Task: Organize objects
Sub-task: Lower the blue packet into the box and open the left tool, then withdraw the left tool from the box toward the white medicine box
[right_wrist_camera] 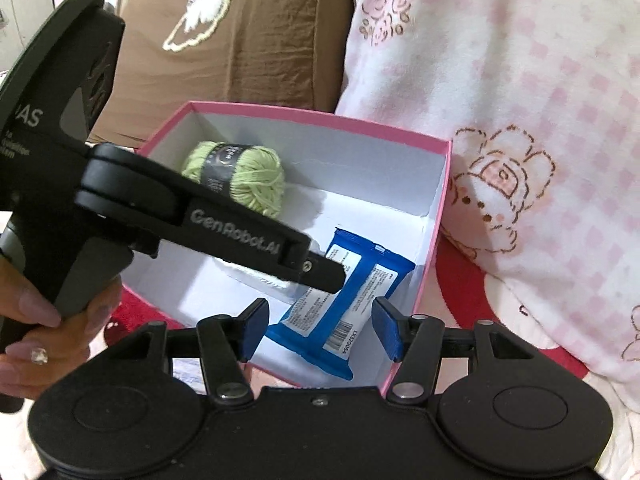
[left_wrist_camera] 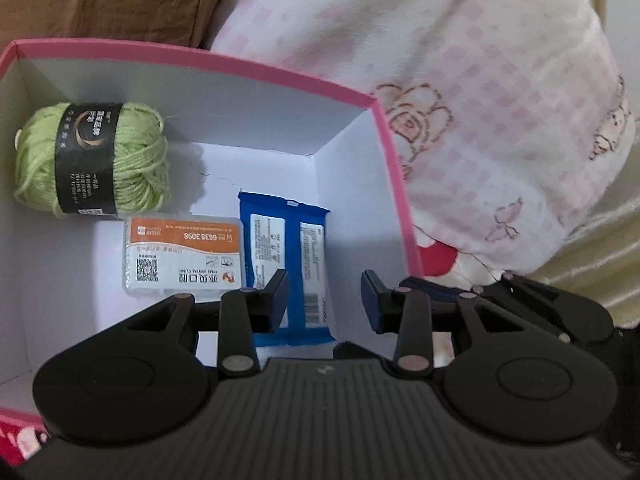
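A pink box (left_wrist_camera: 240, 66) with a white inside holds a green yarn ball (left_wrist_camera: 132, 160) with a black band, a clear dental floss case (left_wrist_camera: 184, 256) with an orange label, and a blue packet (left_wrist_camera: 280, 240). My left gripper (left_wrist_camera: 325, 302) hovers over the packet's near end, open, with nothing between its fingers. In the right wrist view the same box (right_wrist_camera: 320, 118), yarn (right_wrist_camera: 256, 180) and packet (right_wrist_camera: 360, 280) show. My right gripper (right_wrist_camera: 320, 330) is open above the box's near edge and holds nothing. The left gripper (right_wrist_camera: 328, 276) reaches in from the left, held by a hand (right_wrist_camera: 40, 312), and hides most of the floss case.
A brown cushion (right_wrist_camera: 260, 40) lies behind the box. A pink-and-white fleece blanket (right_wrist_camera: 520, 120) with a bunny print rises along the box's right side. Red fabric (right_wrist_camera: 460, 280) shows under the box.
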A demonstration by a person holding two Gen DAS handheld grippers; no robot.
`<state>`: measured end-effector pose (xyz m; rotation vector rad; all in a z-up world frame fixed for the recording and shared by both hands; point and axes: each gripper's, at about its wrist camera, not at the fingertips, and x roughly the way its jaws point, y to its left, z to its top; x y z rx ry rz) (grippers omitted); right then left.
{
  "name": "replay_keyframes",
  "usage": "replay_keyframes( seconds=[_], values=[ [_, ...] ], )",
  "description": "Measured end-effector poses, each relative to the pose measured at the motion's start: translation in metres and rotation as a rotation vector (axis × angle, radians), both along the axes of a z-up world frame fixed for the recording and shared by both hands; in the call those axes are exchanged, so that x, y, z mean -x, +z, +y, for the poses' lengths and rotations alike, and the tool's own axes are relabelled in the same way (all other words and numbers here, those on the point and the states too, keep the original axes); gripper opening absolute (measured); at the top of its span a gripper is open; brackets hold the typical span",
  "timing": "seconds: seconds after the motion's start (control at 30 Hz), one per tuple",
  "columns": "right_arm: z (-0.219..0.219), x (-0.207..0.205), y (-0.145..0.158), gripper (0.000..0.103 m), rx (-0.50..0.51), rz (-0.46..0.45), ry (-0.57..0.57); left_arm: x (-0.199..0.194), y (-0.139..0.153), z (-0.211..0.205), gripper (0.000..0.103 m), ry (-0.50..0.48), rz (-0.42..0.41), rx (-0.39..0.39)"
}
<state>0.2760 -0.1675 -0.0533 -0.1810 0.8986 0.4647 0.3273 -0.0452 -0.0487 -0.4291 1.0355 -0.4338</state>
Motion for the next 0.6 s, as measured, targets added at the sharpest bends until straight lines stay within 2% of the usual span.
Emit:
replay_keyframes(
  seconds=[0.23, 0.37, 0.53, 0.6],
  values=[
    [-0.007, 0.023, 0.023, 0.063, -0.03, -0.021, 0.042, 0.03, 0.036, -0.002, 0.037, -0.048, -0.066, -0.056],
    [-0.012, 0.042, 0.036, 0.072, -0.031, -0.041, 0.072, 0.051, 0.052, -0.001, 0.04, -0.069, -0.084, -0.08],
    [-0.012, 0.062, 0.045, 0.077, 0.03, -0.066, 0.1, 0.082, 0.066, 0.009, 0.041, -0.081, -0.114, -0.142],
    [-0.011, 0.072, 0.049, 0.083, 0.053, -0.081, 0.115, 0.094, 0.069, 0.013, 0.043, -0.081, -0.12, -0.167]
  ],
)
